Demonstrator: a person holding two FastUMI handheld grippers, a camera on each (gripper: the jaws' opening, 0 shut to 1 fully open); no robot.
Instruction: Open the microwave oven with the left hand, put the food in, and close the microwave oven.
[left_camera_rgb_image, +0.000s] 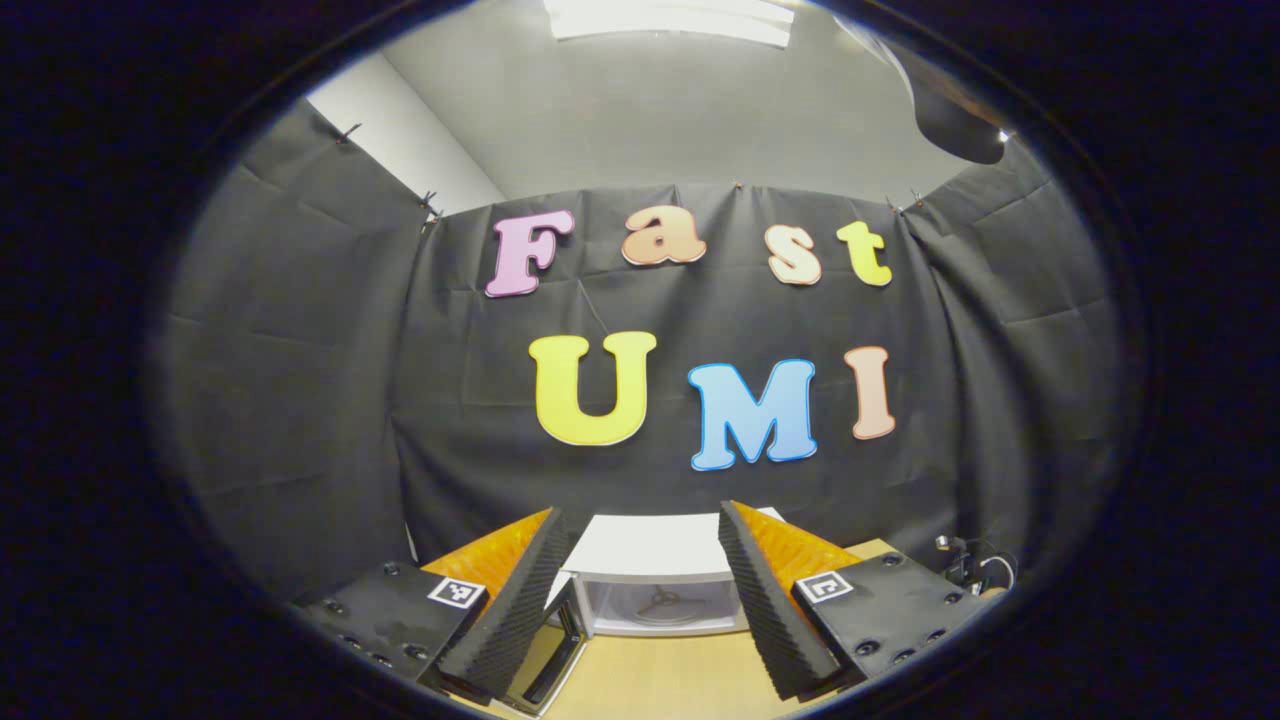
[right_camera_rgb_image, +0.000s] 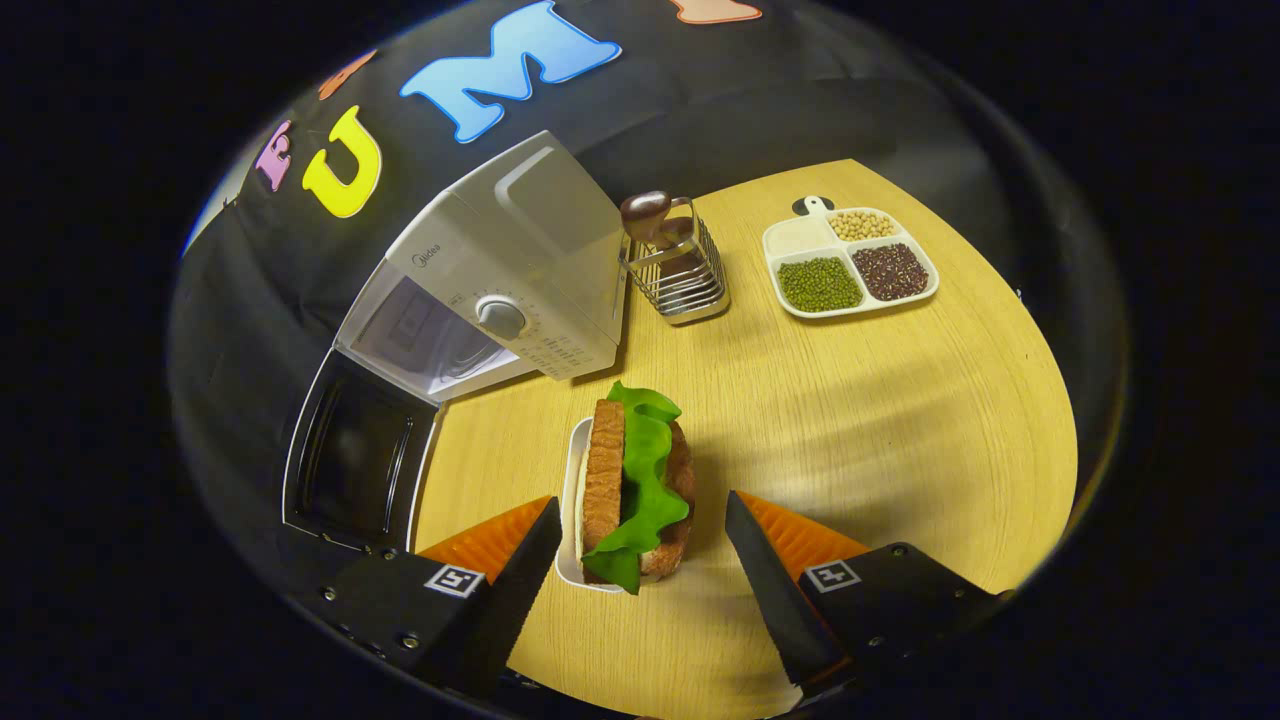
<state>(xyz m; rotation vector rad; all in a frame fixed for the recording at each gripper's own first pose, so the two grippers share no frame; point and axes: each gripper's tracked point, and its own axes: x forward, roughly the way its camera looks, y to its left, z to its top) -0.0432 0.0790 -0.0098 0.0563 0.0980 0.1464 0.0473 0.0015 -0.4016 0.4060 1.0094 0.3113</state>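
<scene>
The right gripper (right_camera_rgb_image: 635, 560) is spread wide with the sandwich (right_camera_rgb_image: 635, 490) between its fingers, untouched; closing off-centre could tip it off its tray (right_camera_rgb_image: 568, 500). Ahead and left, the microwave (right_camera_rgb_image: 500, 290) stands open. The left gripper (left_camera_rgb_image: 640, 600) is spread too, holding nothing.

On the table (right_camera_rgb_image: 850, 420), the sandwich (right_camera_rgb_image: 635, 490) lies before the open microwave (right_camera_rgb_image: 500, 290).

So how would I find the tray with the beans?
Start at the white microwave with its door open. Just past its side stands a wire rack, and beyond that lies the divided tray. It alone has compartments, with green, dark and pale beans.
</scene>
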